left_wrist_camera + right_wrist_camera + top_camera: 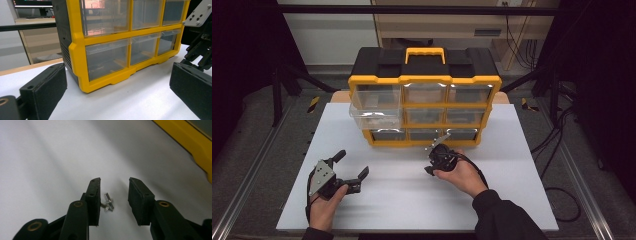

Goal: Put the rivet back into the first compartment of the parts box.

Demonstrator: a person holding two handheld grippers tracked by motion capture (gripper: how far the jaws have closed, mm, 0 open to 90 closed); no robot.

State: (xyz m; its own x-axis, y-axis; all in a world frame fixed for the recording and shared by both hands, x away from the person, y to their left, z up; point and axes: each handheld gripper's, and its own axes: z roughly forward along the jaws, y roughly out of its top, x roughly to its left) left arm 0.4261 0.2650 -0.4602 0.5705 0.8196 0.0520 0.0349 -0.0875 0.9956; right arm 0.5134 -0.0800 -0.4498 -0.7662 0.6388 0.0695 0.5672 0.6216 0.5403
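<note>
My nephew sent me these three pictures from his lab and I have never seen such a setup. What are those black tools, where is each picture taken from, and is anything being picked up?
No robot arm here: a person sits at a white table and holds a hand-operated two-jaw gripper in each hand. The high view looks down from above the person. The other two pictures come from small cameras riding on the grippers, looking along their black jaws.

At the back of the table stands a yellow and black drawer cabinet with clear drawers; its upper left drawer is pulled out.

The left gripper rests wide open, holding nothing. The right gripper points down at the table just in front of the cabinet. Between its partly closed jaws lie small metal screws; one seems to touch a jaw, but they are not clamped.
</note>
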